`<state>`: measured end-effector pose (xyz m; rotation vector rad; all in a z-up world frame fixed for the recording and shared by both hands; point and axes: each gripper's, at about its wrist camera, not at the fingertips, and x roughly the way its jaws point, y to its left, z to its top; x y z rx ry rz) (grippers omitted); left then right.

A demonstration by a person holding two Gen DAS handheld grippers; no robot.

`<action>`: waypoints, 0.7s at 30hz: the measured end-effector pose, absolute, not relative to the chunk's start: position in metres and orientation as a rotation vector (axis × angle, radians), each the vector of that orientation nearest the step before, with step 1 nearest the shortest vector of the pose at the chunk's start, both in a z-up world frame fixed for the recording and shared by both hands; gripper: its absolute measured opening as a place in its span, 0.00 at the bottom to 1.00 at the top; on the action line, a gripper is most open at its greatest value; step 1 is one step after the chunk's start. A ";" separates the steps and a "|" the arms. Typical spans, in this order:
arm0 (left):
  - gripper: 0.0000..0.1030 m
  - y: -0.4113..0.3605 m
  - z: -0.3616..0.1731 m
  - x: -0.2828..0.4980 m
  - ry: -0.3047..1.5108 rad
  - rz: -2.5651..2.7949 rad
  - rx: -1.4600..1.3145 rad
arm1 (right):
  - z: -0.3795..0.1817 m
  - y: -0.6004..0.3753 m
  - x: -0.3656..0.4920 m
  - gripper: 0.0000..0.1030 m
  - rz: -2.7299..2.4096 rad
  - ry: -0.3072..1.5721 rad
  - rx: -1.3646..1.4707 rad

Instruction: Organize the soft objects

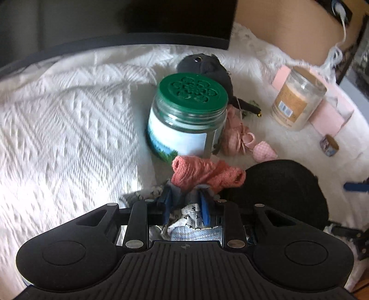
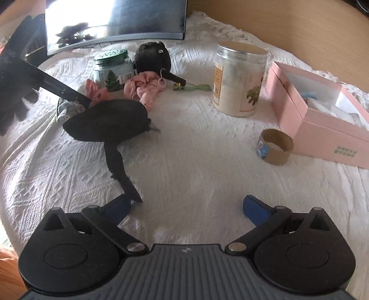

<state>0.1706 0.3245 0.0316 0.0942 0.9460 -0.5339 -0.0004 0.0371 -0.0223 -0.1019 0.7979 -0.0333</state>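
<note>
My left gripper (image 1: pixel 184 196) is shut on a bundle of small cloths: grey-blue fabric with a white label sits between the blue pads. A coral knit cloth (image 1: pixel 207 174) bunches at the fingertips. The right wrist view shows the same gripper (image 2: pixel 76 99) at the left with the coral cloth (image 2: pixel 96 92). A black cloth (image 2: pixel 108 122) lies beside it, its strap trailing toward my right gripper (image 2: pixel 189 203). That gripper hangs open over the white bedspread (image 2: pixel 184 143), holding nothing. Pink gingham pieces (image 1: pixel 237 136) and a black plush (image 1: pixel 207 67) lie behind.
A green-lidded jar (image 1: pixel 189 115) stands just ahead of the left gripper. A clear jar of pale powder (image 2: pixel 239 80), an open pink box (image 2: pixel 322 124) and a cardboard tape roll (image 2: pixel 274 146) are at the right. A monitor (image 2: pixel 115 20) stands at the back.
</note>
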 end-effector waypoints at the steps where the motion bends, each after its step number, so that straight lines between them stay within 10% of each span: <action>1: 0.27 0.327 0.030 0.168 0.938 -0.523 0.069 | -0.022 0.037 -0.002 1.00 -0.031 0.801 -0.103; 6: 0.10 0.333 0.036 0.142 0.910 -0.457 -0.027 | -0.011 0.043 0.014 1.00 0.065 0.922 -0.195; 21: 0.09 0.393 0.068 0.019 0.786 -0.274 -0.227 | 0.028 0.110 0.130 1.00 0.351 0.848 -0.327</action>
